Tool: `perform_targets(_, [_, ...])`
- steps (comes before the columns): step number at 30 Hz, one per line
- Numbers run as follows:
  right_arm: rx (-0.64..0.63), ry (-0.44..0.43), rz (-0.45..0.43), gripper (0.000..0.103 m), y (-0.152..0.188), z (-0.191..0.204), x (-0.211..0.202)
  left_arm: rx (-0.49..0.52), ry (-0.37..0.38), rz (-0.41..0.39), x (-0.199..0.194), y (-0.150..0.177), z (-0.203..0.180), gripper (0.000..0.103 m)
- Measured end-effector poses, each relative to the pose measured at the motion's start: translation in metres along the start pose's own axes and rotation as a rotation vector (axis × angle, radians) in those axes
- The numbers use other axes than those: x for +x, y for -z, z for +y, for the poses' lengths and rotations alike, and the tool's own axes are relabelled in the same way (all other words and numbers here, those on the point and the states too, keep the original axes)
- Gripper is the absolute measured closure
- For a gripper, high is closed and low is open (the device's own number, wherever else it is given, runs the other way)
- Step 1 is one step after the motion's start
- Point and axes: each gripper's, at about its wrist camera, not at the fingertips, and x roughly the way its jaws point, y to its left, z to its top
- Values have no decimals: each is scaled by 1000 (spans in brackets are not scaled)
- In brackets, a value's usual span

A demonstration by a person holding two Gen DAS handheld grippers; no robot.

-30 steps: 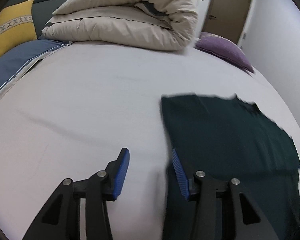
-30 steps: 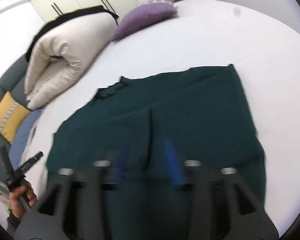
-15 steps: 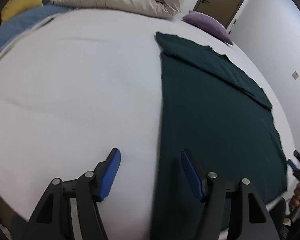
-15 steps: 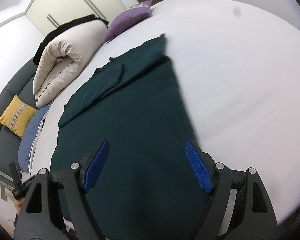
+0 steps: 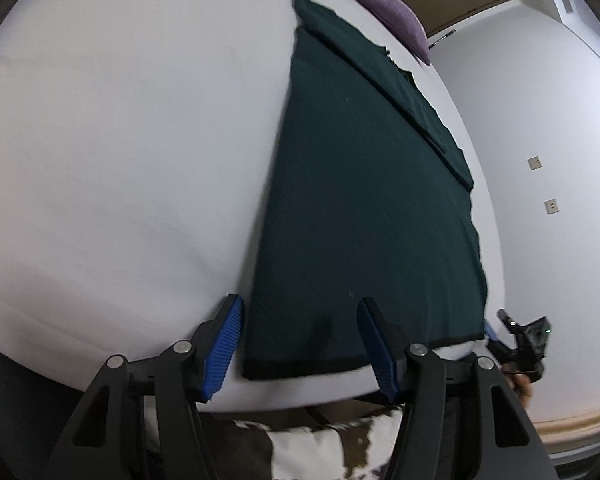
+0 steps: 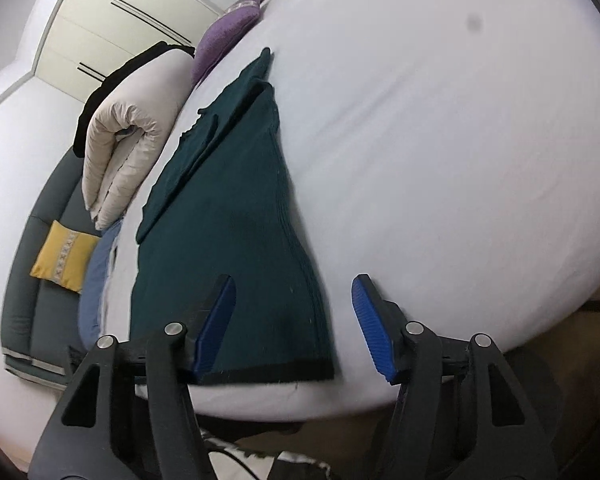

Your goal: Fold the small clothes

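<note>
On the white bed (image 5: pixel 120 160), the dark green garment (image 5: pixel 364 220) lies flat, its hem corners between the closing, still-empty jaws of the left gripper (image 5: pixel 300 344) and right gripper (image 6: pixel 292 328) (pads clear), so a shallow bite could catch one layer only.

- A home bedroom is shown.
- A wide white-sheeted bed (image 6: pixel 440 160) is seen.
- A rolled beige quilt (image 6: pixel 128 152), a purple cushion (image 6: pixel 224 46) and cream built-in wardrobe doors (image 6: pixel 112 28) are visible.
</note>
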Motion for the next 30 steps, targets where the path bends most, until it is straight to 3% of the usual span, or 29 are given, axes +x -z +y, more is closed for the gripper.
perform_targets(3, [27, -16, 37, 44, 2, -2, -1, -32, 23, 3, 1, -4, 3, 49])
perform_targets(5, [52, -27, 46, 44, 0, -2, -1, -60, 27, 8, 2, -5, 9, 68])
perform_targets(8, [94, -33, 63, 44, -3, -4, -1, -53, 12, 10, 2, -4, 10, 85])
perform_targets(11, [121, -30, 68, 44, -5, -5, -2, -58, 12, 10, 3, -3, 12, 93])
perform_targets(20, [133, -38, 165, 46, -7, 3, 21, -56, 8, -15, -1, 2, 12, 96])
perform_targets(24, [129, -50, 181, 65, -8, 6, 30, -48, 14, -24, -6, 4, 14, 97])
perform_targets(26, [114, -40, 189, 82, -8, 8, 34, -42, 18, -33, -10, 5, 13, 97])
perform_targets(28, [114, -42, 190, 91, -8, 7, 35, -34, 24, -44, -14, 6, 11, 97])
perform_targets(30, [116, -49, 176, 94, -7, 7, 32, -29, 37, -56, -20, 8, 10, 97])
